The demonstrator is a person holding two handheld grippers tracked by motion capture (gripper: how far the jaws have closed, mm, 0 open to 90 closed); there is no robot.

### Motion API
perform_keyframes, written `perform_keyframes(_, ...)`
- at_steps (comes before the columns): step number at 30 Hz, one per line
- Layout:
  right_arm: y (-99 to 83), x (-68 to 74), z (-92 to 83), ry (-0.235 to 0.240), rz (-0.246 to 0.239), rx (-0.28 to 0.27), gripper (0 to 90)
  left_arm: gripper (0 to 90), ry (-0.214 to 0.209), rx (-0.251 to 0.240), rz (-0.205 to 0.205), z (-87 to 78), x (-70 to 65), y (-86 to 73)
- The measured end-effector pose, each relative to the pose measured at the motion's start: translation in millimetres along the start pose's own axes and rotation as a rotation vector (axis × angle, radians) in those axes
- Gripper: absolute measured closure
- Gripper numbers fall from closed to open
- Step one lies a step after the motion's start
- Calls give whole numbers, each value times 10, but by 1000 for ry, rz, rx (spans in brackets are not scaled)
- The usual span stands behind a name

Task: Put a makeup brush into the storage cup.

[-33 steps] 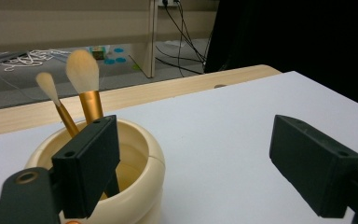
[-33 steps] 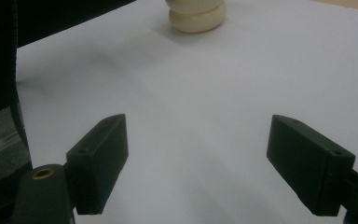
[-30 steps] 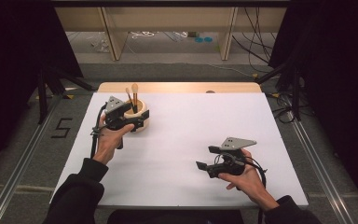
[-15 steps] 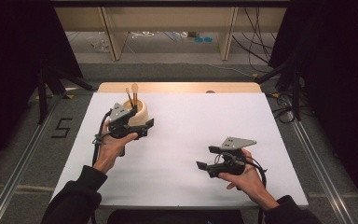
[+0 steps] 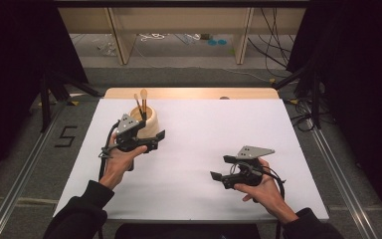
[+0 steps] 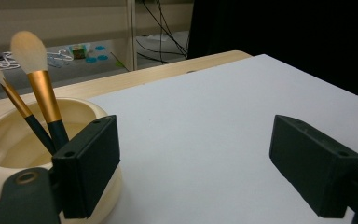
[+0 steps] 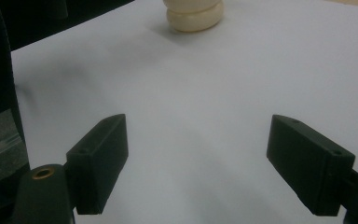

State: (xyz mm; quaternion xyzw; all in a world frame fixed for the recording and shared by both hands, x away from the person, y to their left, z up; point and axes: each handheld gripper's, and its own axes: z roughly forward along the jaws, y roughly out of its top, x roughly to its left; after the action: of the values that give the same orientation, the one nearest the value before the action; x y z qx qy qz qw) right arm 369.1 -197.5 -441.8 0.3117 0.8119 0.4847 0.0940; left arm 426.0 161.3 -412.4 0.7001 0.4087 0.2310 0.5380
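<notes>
Gaping wide, left gripper [image 6: 196, 172] flanks cream bowl [image 6: 9, 140].

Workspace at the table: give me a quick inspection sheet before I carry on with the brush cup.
Surface: white table top, flat, with a wooden strip along its far edge.
Job's things: cream cup at far left, upright, holding two makeup brushes that lean left in the left gripper view.
Clutter: nothing seen on the white top.
Grippers: left gripper open beside the cup, one jaw close against its wall, contact unclear; right gripper open above bare table at near right.
Cables: one trails from each gripper; more on the floor beyond.
Surroundings: wooden frame legs, dark curtains, floor mark "5".
</notes>
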Motion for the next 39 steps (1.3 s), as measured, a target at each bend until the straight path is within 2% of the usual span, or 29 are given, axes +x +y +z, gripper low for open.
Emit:
perform_keyframes(1,0,-4,11,12,0,-7,212,159,-3,3,11,-7,0,-3)
perform_keyframes(2,5,-4,10,5,-5,4,212,158,-1,2,-4,-10,-16,-14)
perform_keyframes(3,2,-1,24,7,-7,-8,212,159,1,4,7,-21,-21,-23)
perform_keyframes(8,11,10,24,14,0,-2,212,159,-5,25,23,-53,-52,-94)
perform_keyframes(10,14,11,31,17,-2,-12,212,159,-7,27,7,-65,-62,-125)
perform_keyframes(11,24,19,17,20,5,8,212,159,-11,26,10,-73,-63,-134)
perform_keyframes(12,25,17,25,12,-8,-1,212,159,-10,30,17,-90,-63,-142)
perform_keyframes(13,30,25,26,14,-4,3,212,159,-15,27,5,-97,-73,-153)
perform_keyframes(17,35,33,46,14,-11,6,212,159,-21,29,24,-150,-85,-181)
perform_keyframes(18,37,35,46,14,-9,7,212,159,-19,31,7,-159,-94,-193)
perform_keyframes(20,36,33,46,12,-9,6,212,158,-22,32,24,-174,-77,-210)
perform_keyframes(21,37,32,47,14,-10,7,212,158,-19,33,5,-175,-82,-224)
perform_keyframes(24,37,39,45,16,-7,9,212,159,-17,35,1,-182,-88,-238)
perform_keyframes(28,34,38,39,10,-13,0,212,159,-33,38,27,-188,-115,-240)
perform_keyframes(29,34,39,37,10,-13,-2,212,159,-33,37,13,-188,-134,-251)
perform_keyframes(30,33,41,35,8,-12,0,212,158,-40,40,34,-193,-132,-254)
perform_keyframes(31,33,43,30,9,-12,2,212,159,-41,41,22,-197,-147,-268)
perform_keyframes(32,29,46,38,11,-10,-8,212,159,-45,44,24,-202,-157,-279)
perform_keyframes(34,33,54,22,18,-4,9,212,158,-49,49,32,-218,-174,-304)
perform_keyframes(38,32,58,20,-3,-13,-7,213,158,-72,57,9,-235,-227,-342)
perform_keyframes(39,33,57,21,-4,-15,-9,213,158,-75,59,18,-240,-240,-345)
